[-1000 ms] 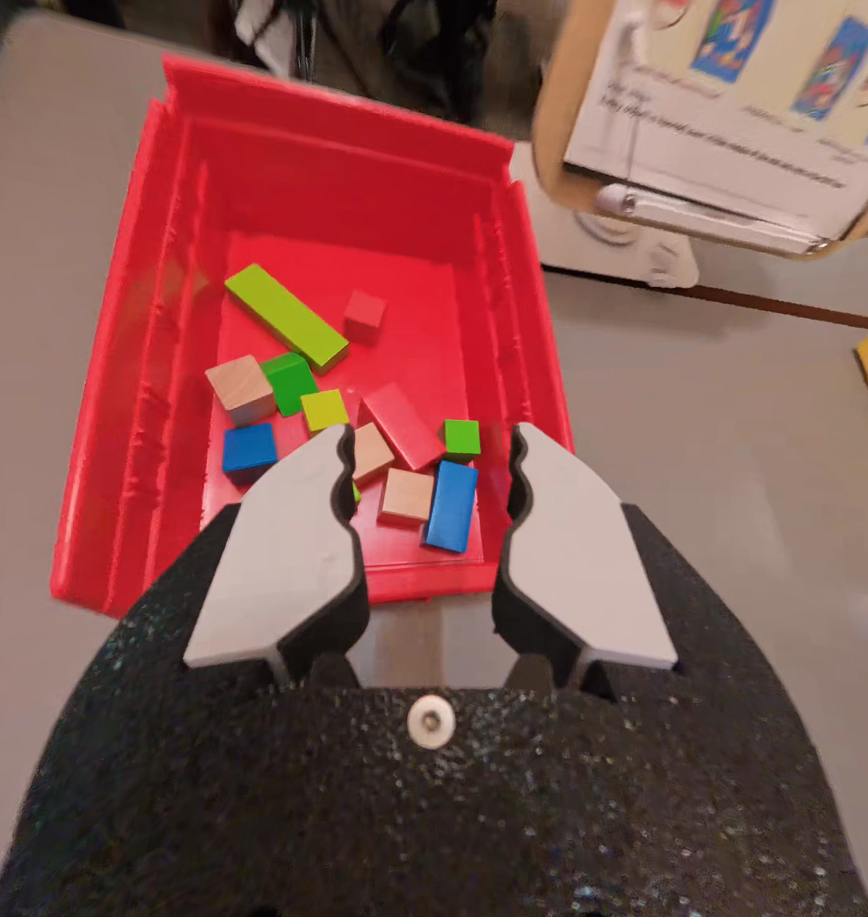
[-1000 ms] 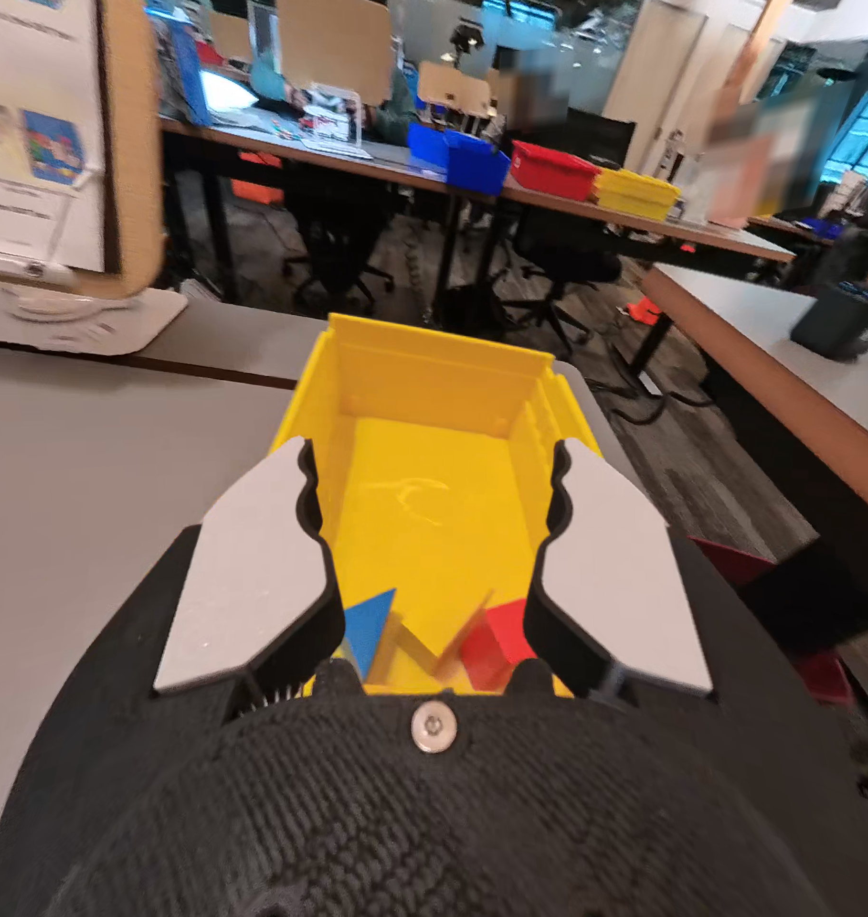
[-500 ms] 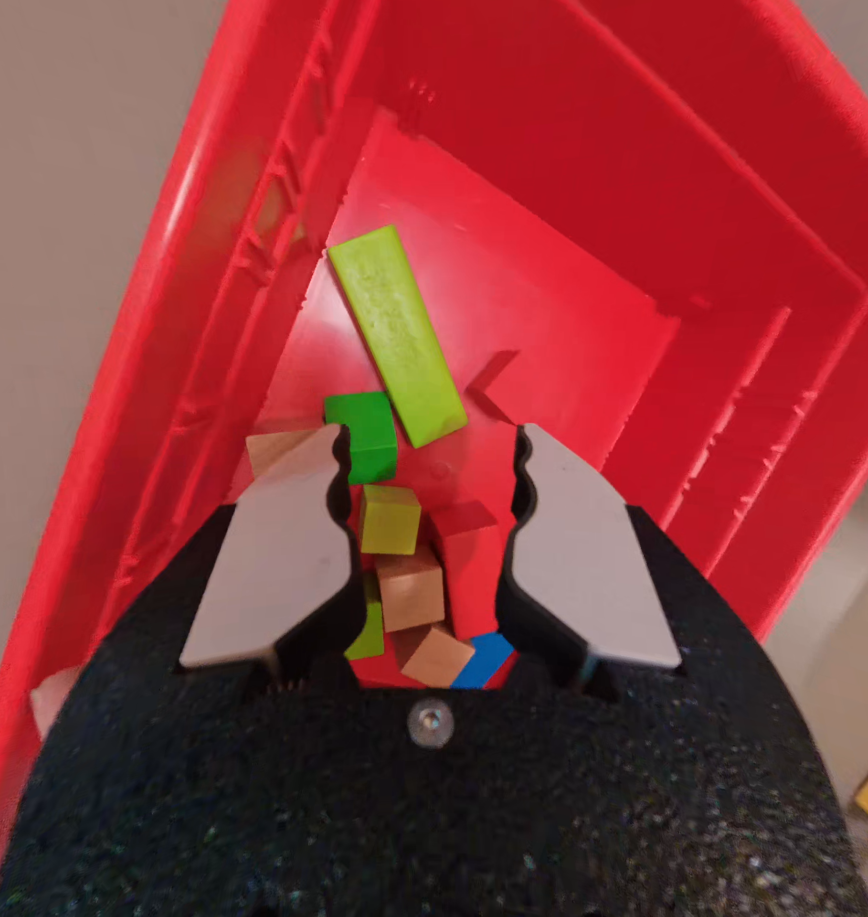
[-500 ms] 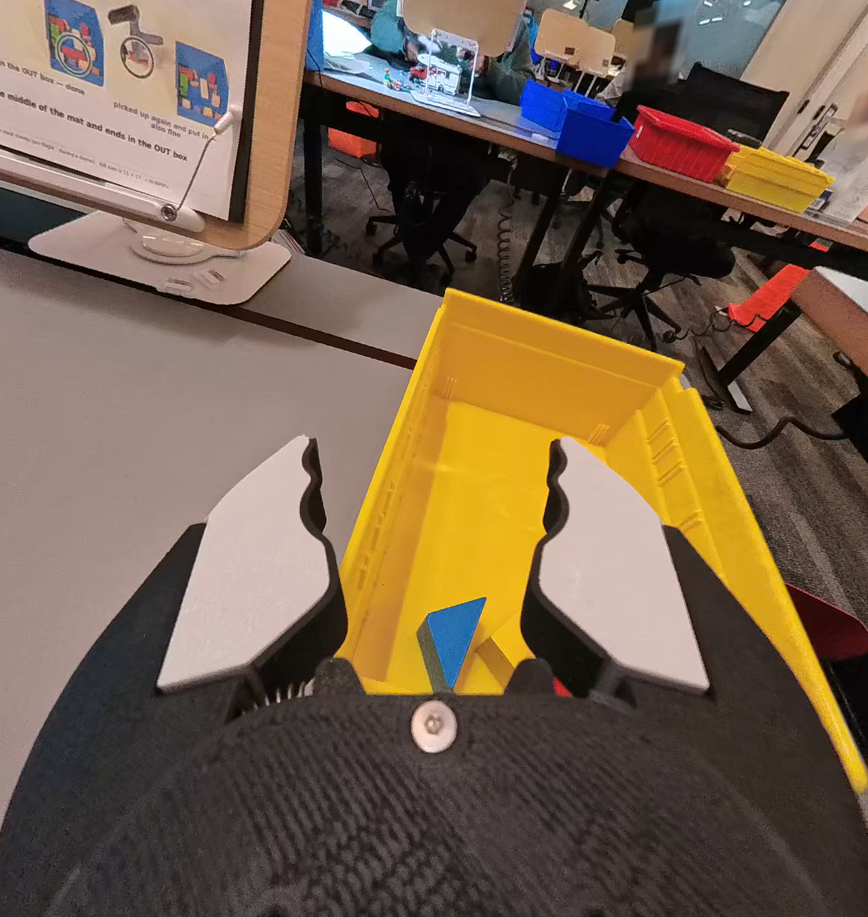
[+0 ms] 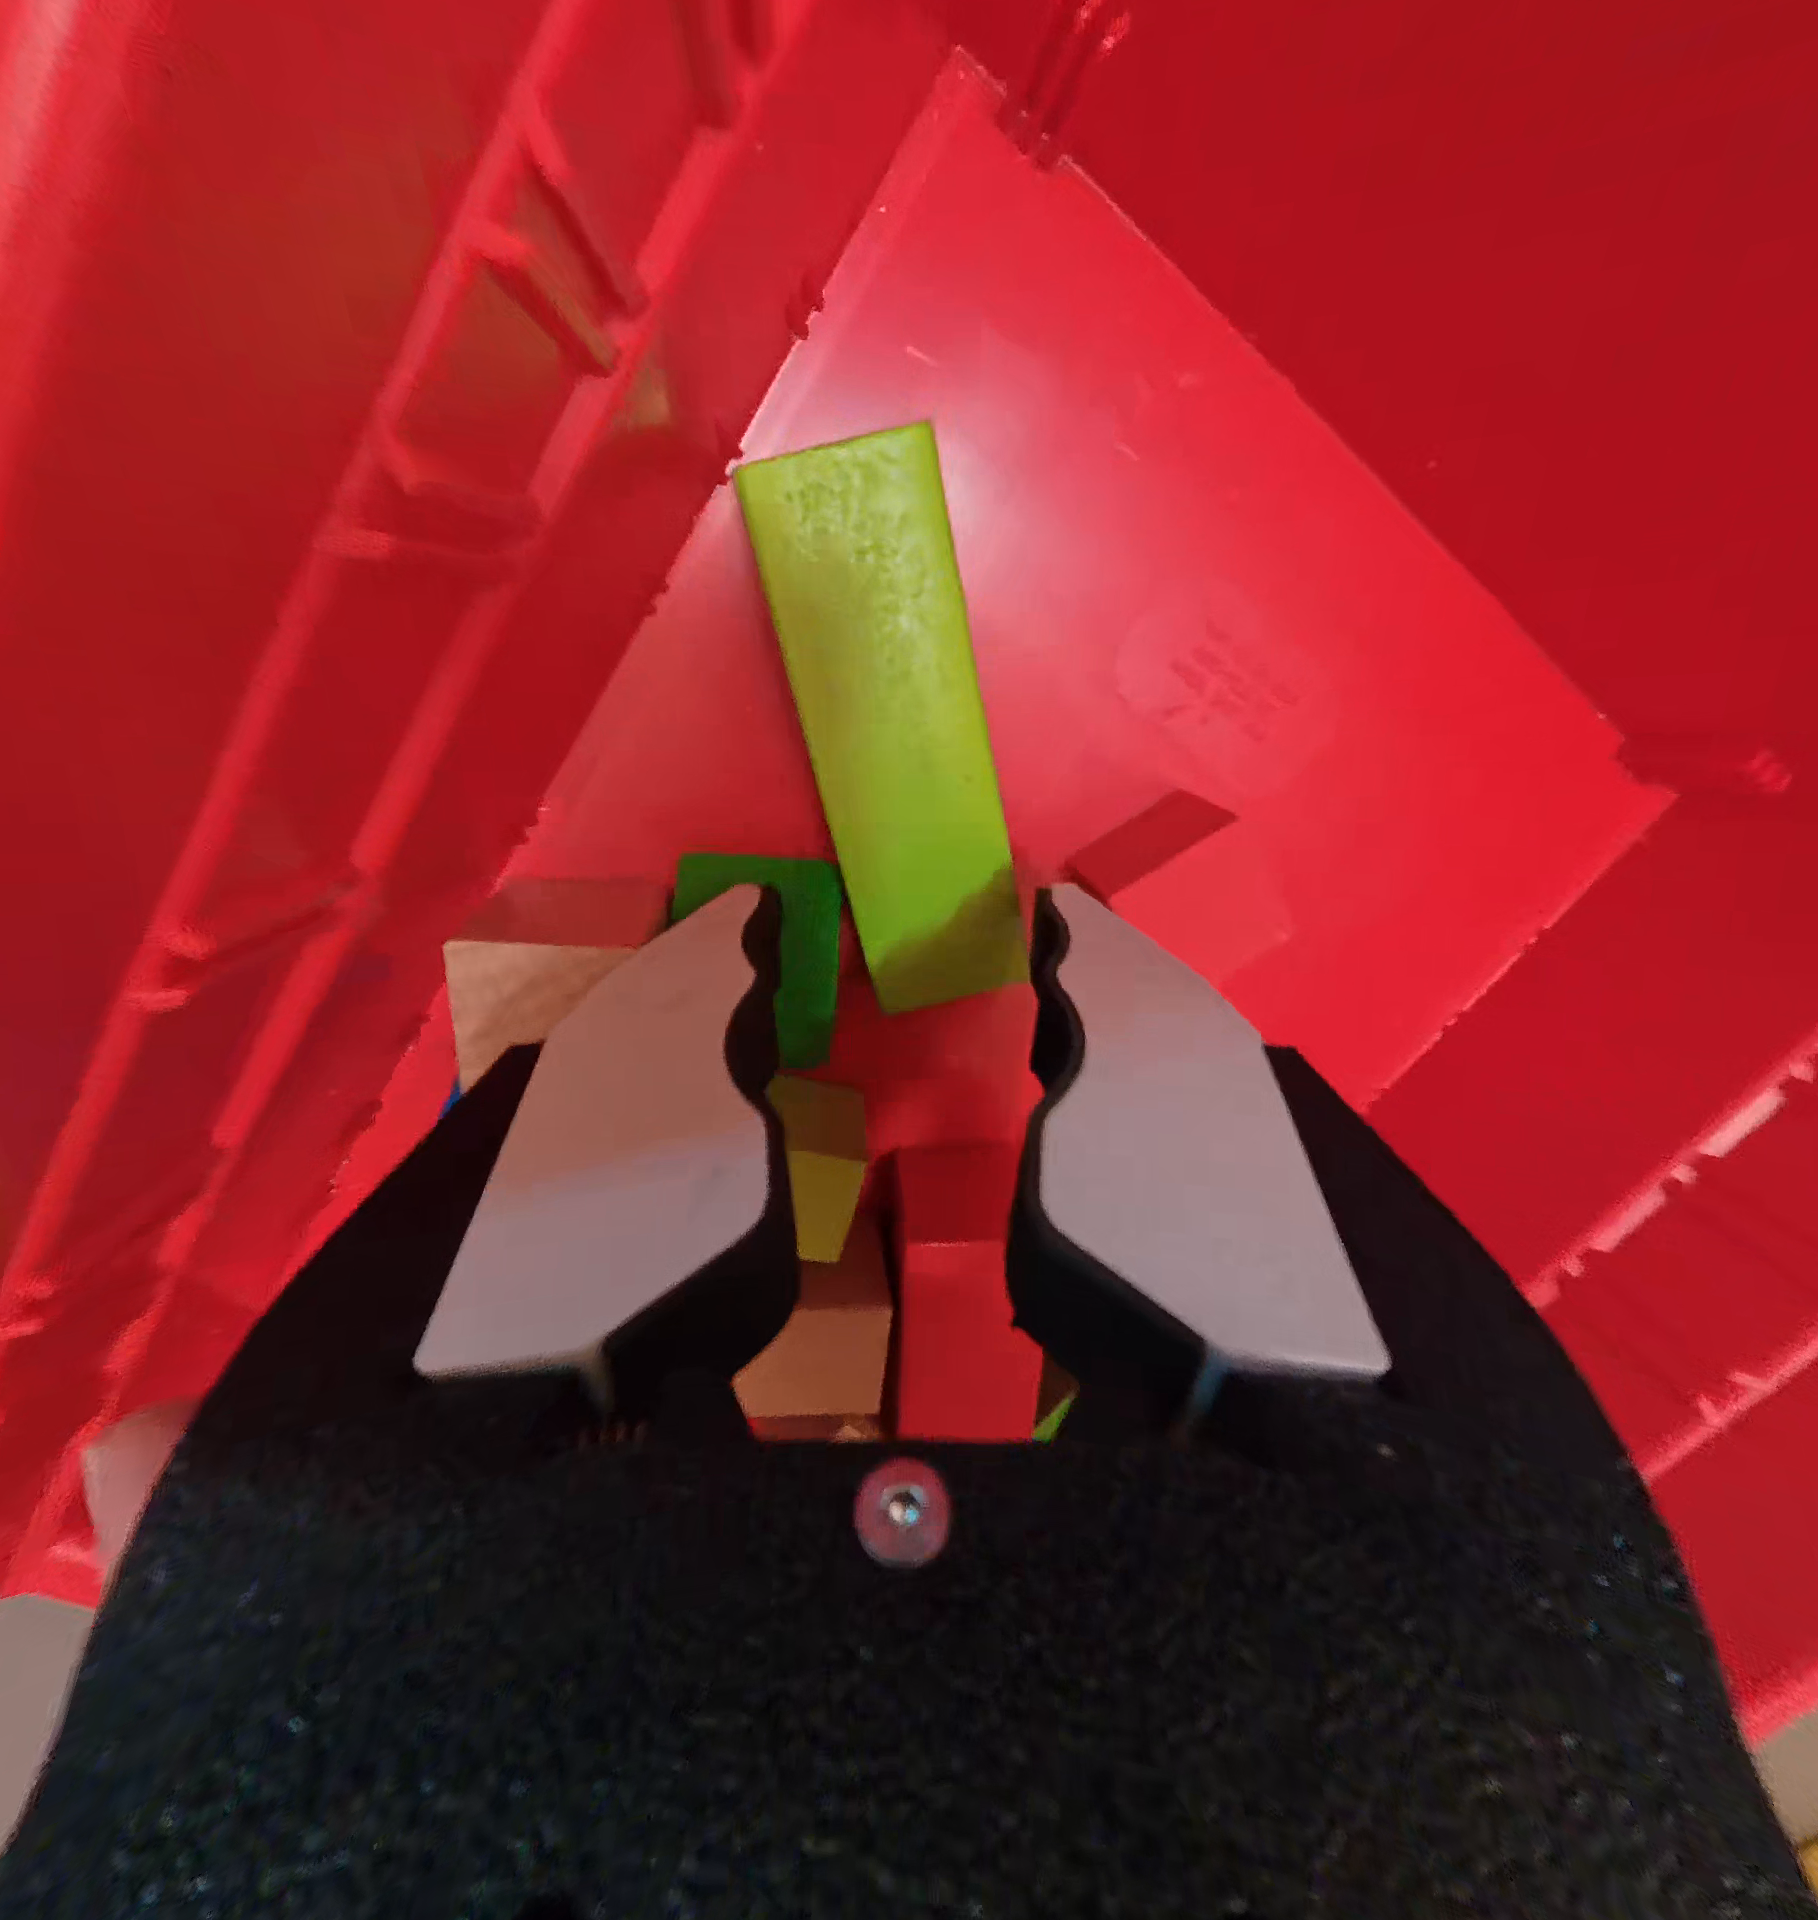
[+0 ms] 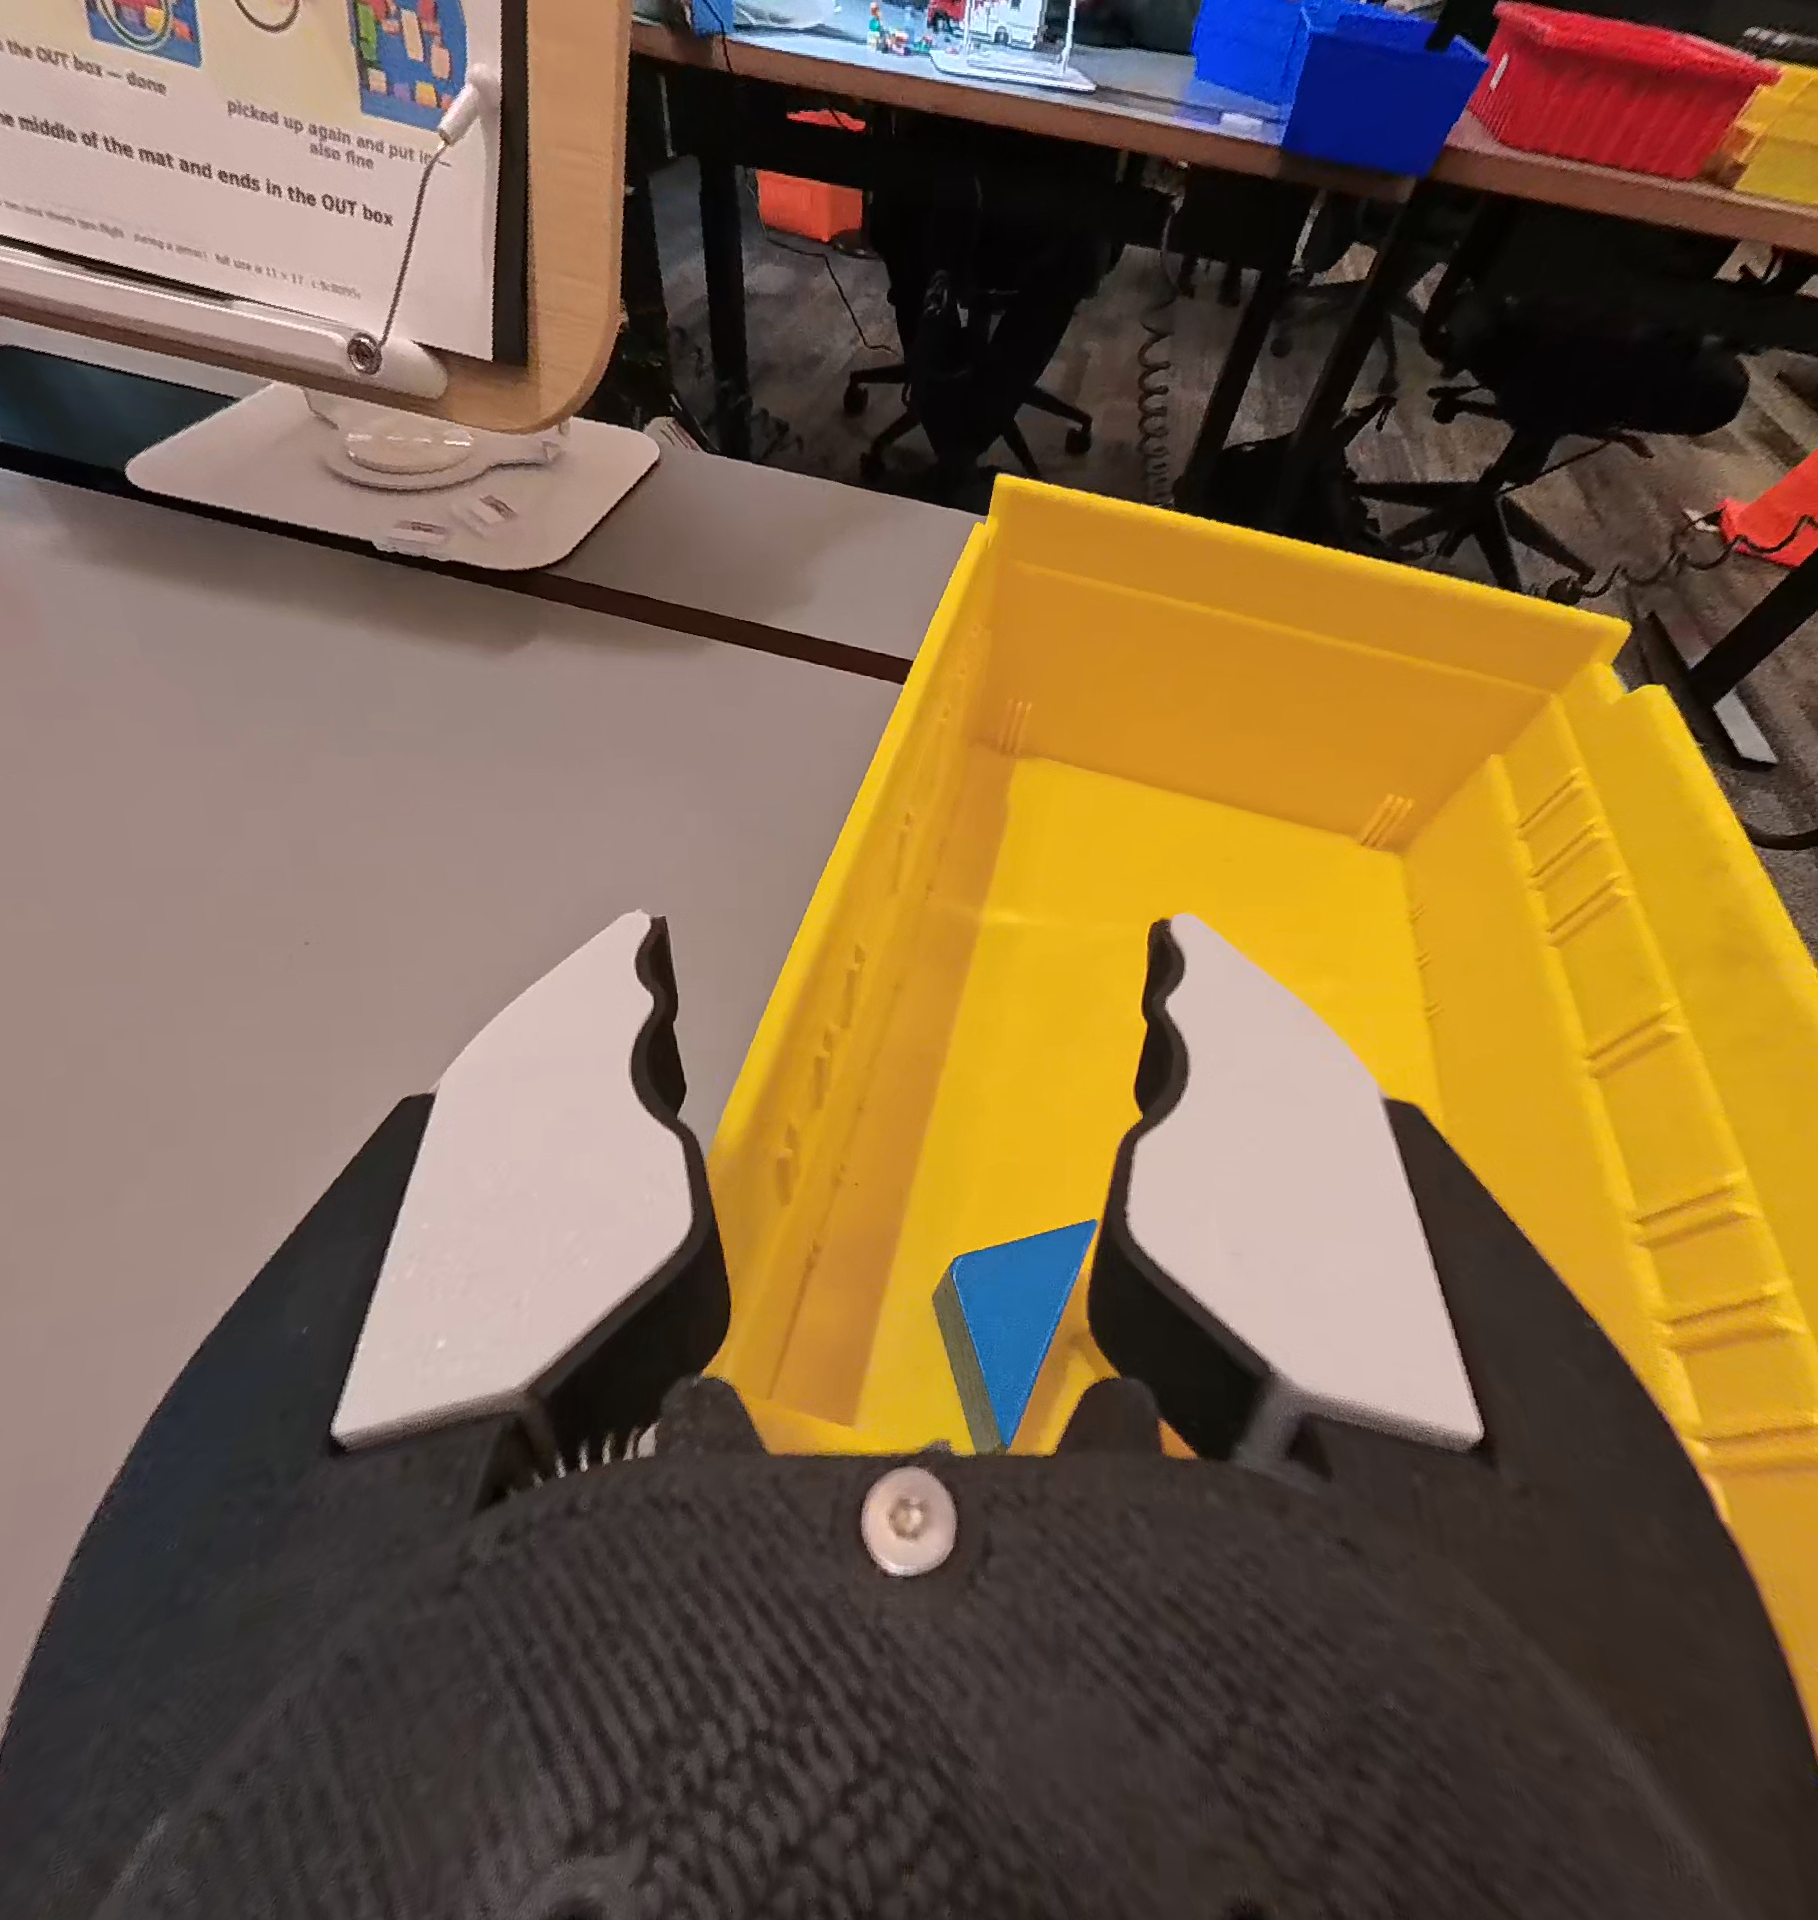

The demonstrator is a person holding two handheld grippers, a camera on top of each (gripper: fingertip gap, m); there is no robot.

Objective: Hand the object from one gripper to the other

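Note:
My left gripper is low inside the red bin, open. Between its tips lie the near end of a long lime-green block and a dark green block by the left finger; neither pad visibly presses on them. A yellow-green cube, a red block and a wooden cube lie lower between the fingers. My right gripper is wide open and empty above the left wall of the yellow bin, where a blue triangle block lies.
A plain wooden block lies left of my left finger and a red cube right of my right finger. A board on a white stand stands at the back of the grey table. Chairs and desks with bins are beyond.
My left gripper has moved down and forward into the red bin, to the lime block's near end, and its jaws have narrowed. My right gripper has drifted left over the yellow bin, still wide open.

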